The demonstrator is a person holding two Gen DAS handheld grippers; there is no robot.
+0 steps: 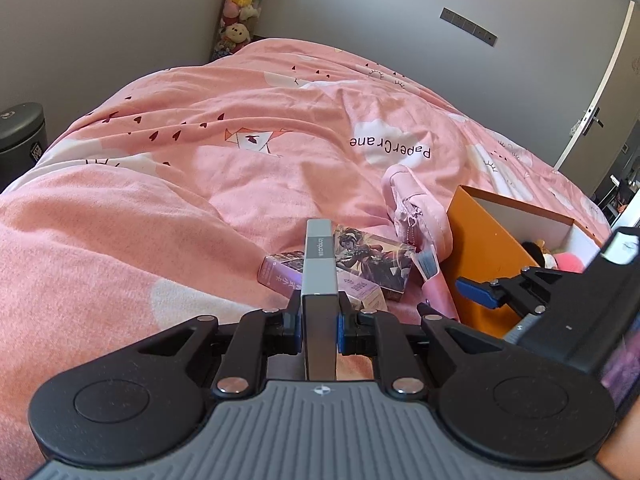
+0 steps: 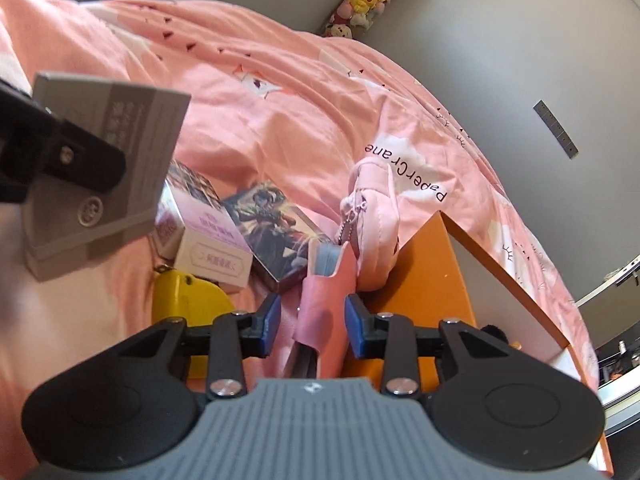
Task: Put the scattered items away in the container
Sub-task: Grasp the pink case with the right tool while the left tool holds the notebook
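Bed (image 1: 200, 208): pink quilt carries everything; you work over its near edge, so nothing lies flat and firm.

Orange box (image 1: 480, 248): the container, open top, sitting on the quilt to the right of the pile; soft toys already show inside. Its orange wall stands just beside your right gripper.

Pink pouch (image 2: 372, 216): slumped against the box's corner with its zip chain hanging; not yet tidied.

Grey box (image 1: 318, 264): your left gripper (image 1: 319, 322) is pinching it on its two broad faces, pads pressed tight against the sides, long axis pointing forward along the fingers. It hangs above the pile, clear of the quilt, seemingly so it can be carried across; the container is well to its right.

Illustrated card box (image 2: 276, 232): lies on the quilt beyond the grey box, touching the white and lilac box (image 2: 212, 248) next to it.

Pink case (image 2: 324, 304): stands between the fingers of your right gripper (image 2: 312, 320), leaning by the orange wall. Jaws are partly spread; a gap shows on the left pad, the right side I cannot tell, so a firm grip is not confirmed.

Yellow item (image 2: 188, 292): half hidden beneath the white box, left of your right gripper.
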